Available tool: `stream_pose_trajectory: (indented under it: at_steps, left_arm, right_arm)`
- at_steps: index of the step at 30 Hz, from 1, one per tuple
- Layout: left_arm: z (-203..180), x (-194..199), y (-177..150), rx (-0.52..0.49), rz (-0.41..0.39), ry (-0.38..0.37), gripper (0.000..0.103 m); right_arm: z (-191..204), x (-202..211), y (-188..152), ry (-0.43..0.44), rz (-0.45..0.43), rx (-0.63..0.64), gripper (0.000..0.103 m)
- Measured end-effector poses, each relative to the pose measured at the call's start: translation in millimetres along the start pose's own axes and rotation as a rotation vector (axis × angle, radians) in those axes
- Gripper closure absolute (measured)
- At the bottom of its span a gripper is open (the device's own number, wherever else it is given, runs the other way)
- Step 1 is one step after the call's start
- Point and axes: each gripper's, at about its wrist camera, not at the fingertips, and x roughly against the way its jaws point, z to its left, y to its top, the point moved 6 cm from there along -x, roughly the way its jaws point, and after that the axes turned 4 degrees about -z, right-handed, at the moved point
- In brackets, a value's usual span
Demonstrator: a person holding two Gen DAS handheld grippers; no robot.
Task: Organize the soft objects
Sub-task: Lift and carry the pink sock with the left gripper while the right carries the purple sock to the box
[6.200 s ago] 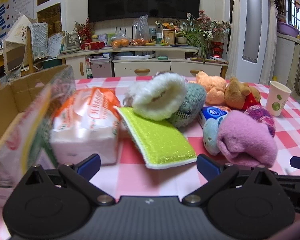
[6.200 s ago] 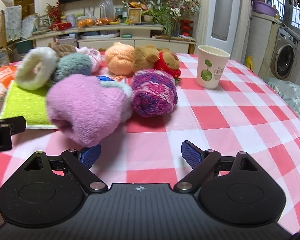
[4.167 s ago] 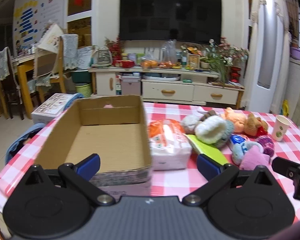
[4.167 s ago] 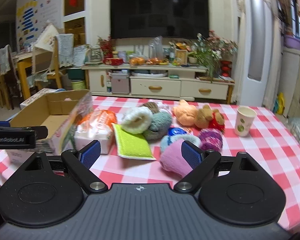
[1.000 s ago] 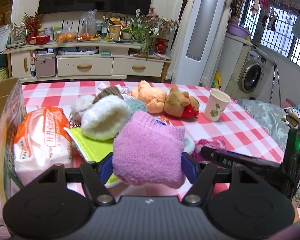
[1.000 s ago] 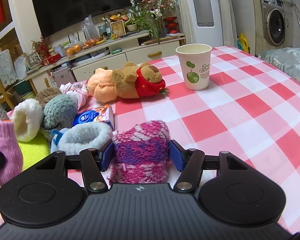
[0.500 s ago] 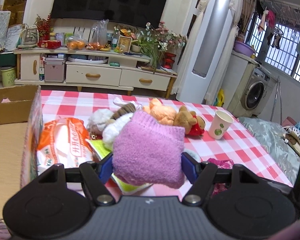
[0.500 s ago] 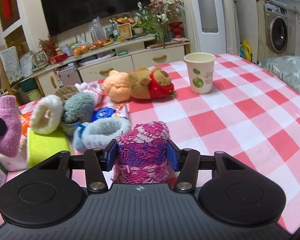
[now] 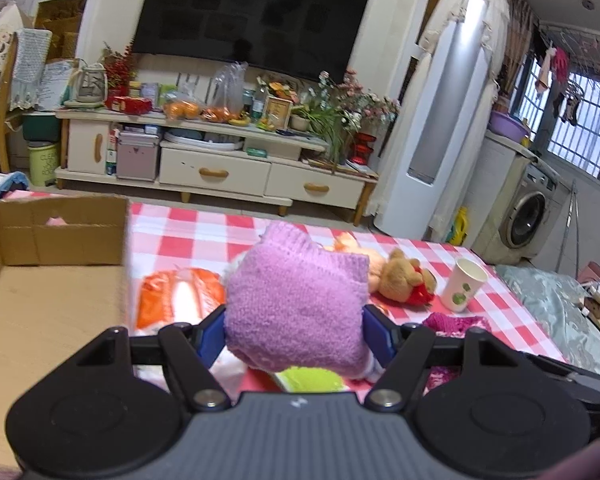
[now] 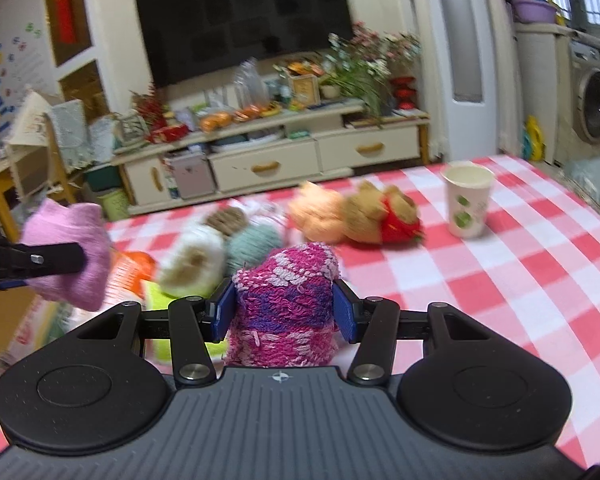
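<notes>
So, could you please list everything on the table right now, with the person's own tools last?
box: 1, brown cardboard, left end, open.
tissue pack: 1, orange and white, beside the box.
sponge: 1, lime green, beneath the pink sock.
slippers: several, white, teal, brown, mid-table.
plush toys: 2, peach and brown, far side.
cup: 1, white paper, right.
pink sock: 1, held in left gripper.
magenta sock: 1, held in right gripper.

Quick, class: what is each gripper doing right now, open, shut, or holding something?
Left gripper: shut on the pink fuzzy sock, lifted off the table.
Right gripper: shut on the magenta and purple knitted sock.
</notes>
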Motion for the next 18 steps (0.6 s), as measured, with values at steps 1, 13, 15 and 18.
stream_pose_trajectory:
  at_steps: [1, 13, 15, 18]
  left_arm:
    - [3, 2, 2, 0.002, -0.005, 0.006, 0.033]
    - [75, 26, 26, 0.086, -0.080, 0.168, 0.033]
    - [91, 31, 27, 0.110, -0.082, 0.206, 0.033]
    - [115, 35, 27, 0.149, -0.076, 0.274, 0.033]
  right_arm:
    - [6, -1, 2, 0.014, -0.006, 0.006, 0.040]
    - [97, -30, 26, 0.254, -0.016, 0.063, 0.040]
    - [115, -36, 28, 0.300, -0.011, 0.073, 0.039]
    - [138, -47, 30, 0.362, -0.005, 0.088, 0.039]
